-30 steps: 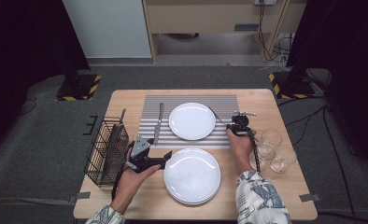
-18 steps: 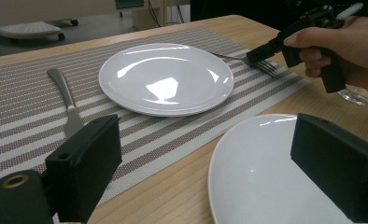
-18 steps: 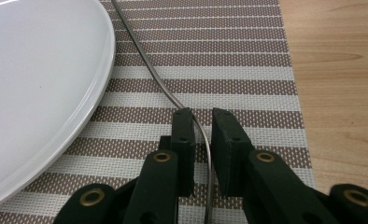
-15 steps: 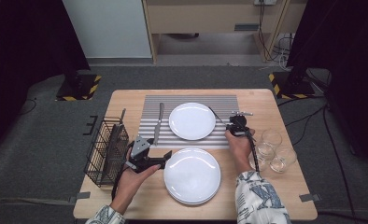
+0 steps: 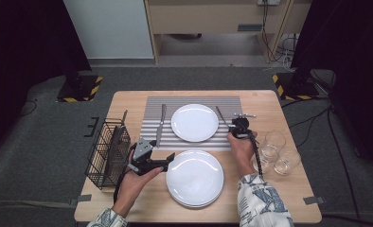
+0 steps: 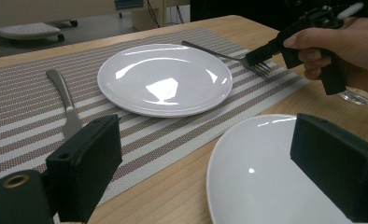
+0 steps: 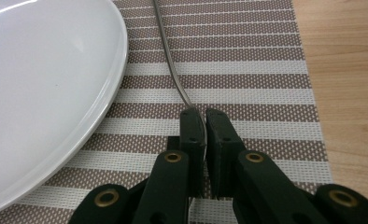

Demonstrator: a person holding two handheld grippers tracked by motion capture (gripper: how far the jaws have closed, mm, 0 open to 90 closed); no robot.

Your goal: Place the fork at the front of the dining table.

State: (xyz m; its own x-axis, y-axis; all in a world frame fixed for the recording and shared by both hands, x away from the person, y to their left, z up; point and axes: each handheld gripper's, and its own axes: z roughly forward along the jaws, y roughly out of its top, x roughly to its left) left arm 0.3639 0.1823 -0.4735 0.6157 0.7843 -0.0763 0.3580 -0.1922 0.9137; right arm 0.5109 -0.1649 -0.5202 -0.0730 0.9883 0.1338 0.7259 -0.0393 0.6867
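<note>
2 jaws of the right gripper (image 7: 204,122) are pinched on the fork (image 7: 170,60), closing moments ago; the left gripper (image 6: 219,163) is seen spread wide over the near plate (image 6: 266,182).

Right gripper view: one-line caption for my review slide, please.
Right tool shut on the fork lying on the striped placemat, beside the white plate.

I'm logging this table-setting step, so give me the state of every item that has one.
Right gripper: shut on the fork's tined end; its jaws have just been closing.
Silver metal fork: flat on the striped placemat, right of the far plate.
Left gripper: open, holding nothing.
Far white round plate: bare, on the placemat.
Near white round plate: bare, on the wooden table.
Silver table knife: flat on the placemat.
</note>
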